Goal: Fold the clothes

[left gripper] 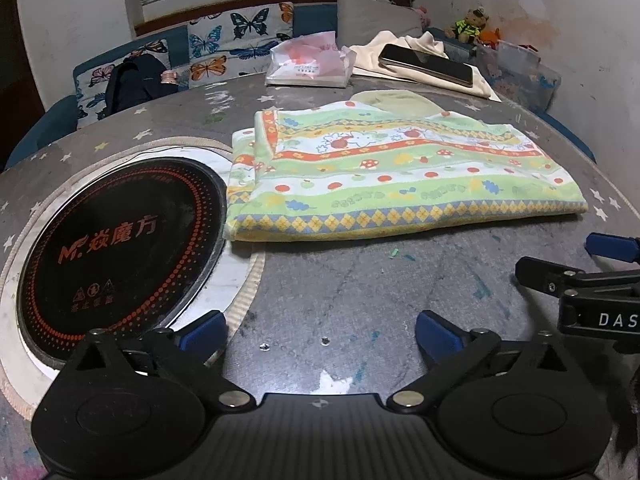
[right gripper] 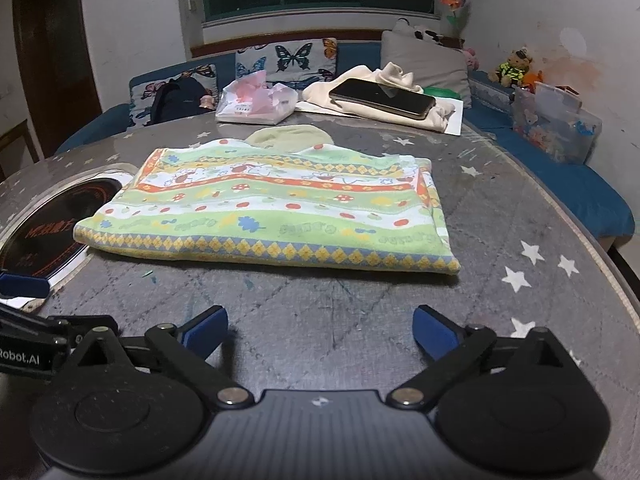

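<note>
Left black gripper w/ blue pads (left gripper: 320, 334) & right one (right gripper: 320, 330): jaws wide, nothing between, over grey star-print table (right gripper: 340, 304). Folded green-yellow terry cloth w/ mushroom print (left gripper: 400, 184) lies flat ahead. Left view alone shows the round black glass hob (left gripper: 120, 248) whole.

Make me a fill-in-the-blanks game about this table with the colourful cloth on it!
1. The folded patterned cloth lies on the grey ____-printed table.
2. On the cream garment at the far side rests a dark ____.
3. The cushions behind the table show ____.
4. Both the left hand-held gripper and right hand-held gripper are ____ and hold nothing.

Missing words: star; phone; butterflies; open
</note>
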Available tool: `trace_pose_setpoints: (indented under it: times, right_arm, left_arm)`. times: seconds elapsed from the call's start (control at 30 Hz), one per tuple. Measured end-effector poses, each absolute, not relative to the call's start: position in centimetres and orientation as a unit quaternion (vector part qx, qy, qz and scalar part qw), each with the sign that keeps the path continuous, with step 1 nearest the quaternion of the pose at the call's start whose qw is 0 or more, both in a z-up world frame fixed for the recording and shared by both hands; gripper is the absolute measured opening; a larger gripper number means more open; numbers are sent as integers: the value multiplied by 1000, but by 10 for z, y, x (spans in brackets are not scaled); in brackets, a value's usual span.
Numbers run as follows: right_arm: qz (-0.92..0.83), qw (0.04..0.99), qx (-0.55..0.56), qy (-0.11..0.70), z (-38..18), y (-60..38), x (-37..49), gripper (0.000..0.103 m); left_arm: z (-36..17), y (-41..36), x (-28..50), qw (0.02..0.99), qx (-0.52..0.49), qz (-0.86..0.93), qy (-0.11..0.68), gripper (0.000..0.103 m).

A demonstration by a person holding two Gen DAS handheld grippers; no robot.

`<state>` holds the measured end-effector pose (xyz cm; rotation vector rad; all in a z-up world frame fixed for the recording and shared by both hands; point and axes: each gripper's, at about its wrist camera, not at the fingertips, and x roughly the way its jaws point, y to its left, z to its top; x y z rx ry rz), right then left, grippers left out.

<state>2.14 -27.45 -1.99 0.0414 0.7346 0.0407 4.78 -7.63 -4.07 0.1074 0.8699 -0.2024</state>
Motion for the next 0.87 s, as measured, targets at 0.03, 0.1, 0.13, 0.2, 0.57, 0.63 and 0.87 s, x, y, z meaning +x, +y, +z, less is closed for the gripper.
trace_pose_setpoints:
  times: [0.03, 0.1, 0.13, 0.2, 0.57, 0.63, 0.87]
  right_arm:
    - [16, 933, 20, 358, -21, -274, 21, 103]
    - [10, 934, 18, 355, -22, -273, 22, 103]
    - [7, 935, 17, 354, -22, -273, 22, 103]
    - [1, 936, 17, 351, -24, -272, 22, 103]
    - [-15, 938, 12, 345, -27, -270, 24, 103]
    - [-15, 939, 11, 345, -27, -270, 24, 103]
    - [-16, 939, 8, 344, -27, -269, 23, 103]
  left_arm:
    - [-41, -76, 48, 901, 50, -98, 419, 103]
    - [-41, -76, 47, 902, 51, -99, 417, 103]
    - [-42, -76, 47, 903, 52, -99, 415, 103]
    - [-42, -75, 46, 904, 53, -101, 412, 103]
    - [-44, -74, 43, 909, 55, -107, 399, 103]
    - [-45, -74, 43, 909, 55, -107, 399, 103]
    - [-45, -73, 42, 910, 55, -107, 397, 103]
